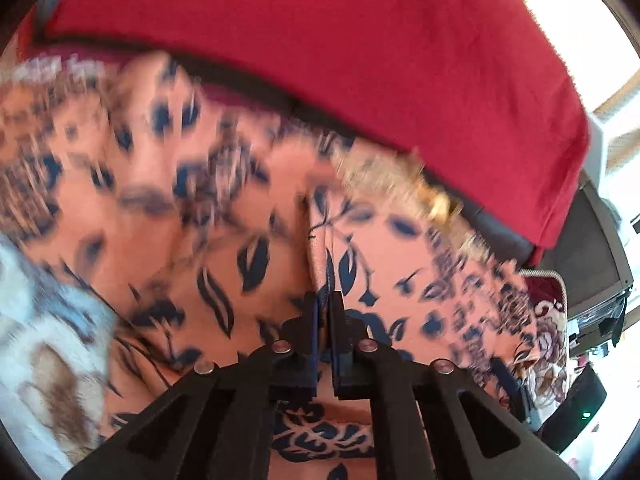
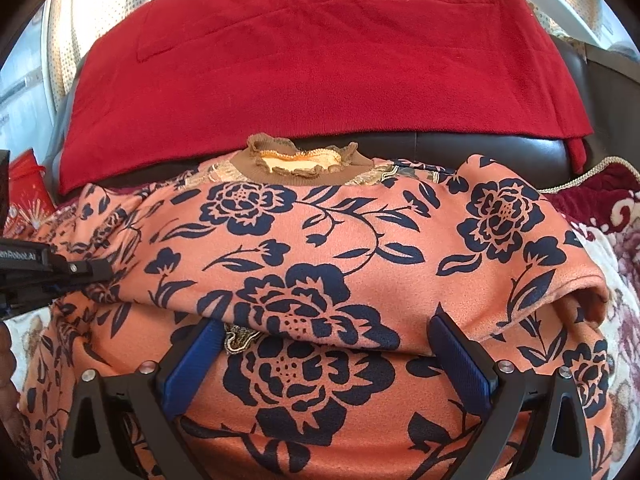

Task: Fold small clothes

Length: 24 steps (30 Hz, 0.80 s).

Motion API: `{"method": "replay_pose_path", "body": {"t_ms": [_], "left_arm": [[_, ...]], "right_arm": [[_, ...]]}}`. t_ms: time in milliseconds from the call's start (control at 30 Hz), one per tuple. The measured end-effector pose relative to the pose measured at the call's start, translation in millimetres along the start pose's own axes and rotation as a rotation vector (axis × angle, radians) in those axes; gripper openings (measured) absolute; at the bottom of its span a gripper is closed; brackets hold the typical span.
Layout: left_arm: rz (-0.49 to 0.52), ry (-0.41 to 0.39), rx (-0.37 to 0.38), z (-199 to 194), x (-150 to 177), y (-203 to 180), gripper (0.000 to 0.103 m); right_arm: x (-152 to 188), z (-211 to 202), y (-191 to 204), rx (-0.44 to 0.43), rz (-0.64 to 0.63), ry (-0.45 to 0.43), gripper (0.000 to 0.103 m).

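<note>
One fold of the orange floral top (image 1: 248, 216) is pinched by the closed left gripper (image 1: 325, 308). From the right wrist, the right gripper (image 2: 324, 328) is held apart over the half-folded top, spread on the sofa; further folding is judged outstanding.

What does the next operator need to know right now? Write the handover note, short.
Left gripper: shut on a ridge of the orange floral top, at its left side.
Right gripper: open, blue pads spread wide at the near fold edge, holding nothing.
Top: on the patterned blanket, brown ruffled collar at the far side, next to the red cloth draped on the dark sofa.
Done: one layer lies folded over the near part of the top.
Left: bring in the left side, finish folding, flatten.
</note>
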<state>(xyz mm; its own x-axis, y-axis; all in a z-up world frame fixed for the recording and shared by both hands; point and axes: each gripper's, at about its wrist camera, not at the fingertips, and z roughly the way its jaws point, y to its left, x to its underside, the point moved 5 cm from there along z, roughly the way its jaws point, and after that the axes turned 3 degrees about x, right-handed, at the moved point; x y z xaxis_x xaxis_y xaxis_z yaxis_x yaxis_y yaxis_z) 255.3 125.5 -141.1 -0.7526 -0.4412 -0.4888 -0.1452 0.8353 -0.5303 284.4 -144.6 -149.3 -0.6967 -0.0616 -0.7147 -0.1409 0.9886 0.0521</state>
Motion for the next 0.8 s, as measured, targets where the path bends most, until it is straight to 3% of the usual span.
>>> {"method": "replay_pose_path", "body": {"t_ms": [100, 167, 233, 333, 367, 500, 633, 700, 733, 767, 800], "left_arm": [[0.038, -0.108, 0.015, -27, -15, -15, 0.004], [0.070, -0.141, -0.039, -19, -20, -16, 0.003], [0.080, -0.116, -0.095, -1, -13, -7, 0.003], [-0.015, -0.024, -0.155, 35, 8, 27, 0.000], [-0.020, -0.037, -0.166, 39, 14, 34, 0.000], [-0.007, -0.057, -0.135, 30, 9, 32, 0.000], [-0.026, -0.040, -0.045, 30, 8, 32, 0.001], [-0.061, -0.028, -0.022, 31, 11, 34, 0.009], [-0.072, -0.024, -0.003, 29, 10, 33, 0.026], [-0.076, -0.035, 0.011, 26, 9, 30, 0.048], [-0.074, -0.056, 0.017, 23, 8, 28, 0.058]], "right_arm": [[-1, -3, -3, -0.030, 0.025, -0.016, 0.103], [-2, -4, -4, -0.038, 0.034, -0.016, 0.103], [-2, -4, -4, -0.041, 0.036, -0.016, 0.103], [-3, -4, -5, -0.046, 0.040, -0.017, 0.103], [-3, -4, -5, -0.048, 0.043, -0.018, 0.103], [-3, -5, -5, -0.048, 0.044, -0.016, 0.103], [-5, -17, -15, -0.073, 0.095, -0.056, 0.103], [-6, -26, -25, -0.087, 0.152, -0.075, 0.103], [-5, -33, -34, -0.082, 0.193, -0.091, 0.103], [-3, -39, -41, -0.068, 0.225, -0.103, 0.103], [-1, -43, -47, -0.058, 0.250, -0.109, 0.103]]}}
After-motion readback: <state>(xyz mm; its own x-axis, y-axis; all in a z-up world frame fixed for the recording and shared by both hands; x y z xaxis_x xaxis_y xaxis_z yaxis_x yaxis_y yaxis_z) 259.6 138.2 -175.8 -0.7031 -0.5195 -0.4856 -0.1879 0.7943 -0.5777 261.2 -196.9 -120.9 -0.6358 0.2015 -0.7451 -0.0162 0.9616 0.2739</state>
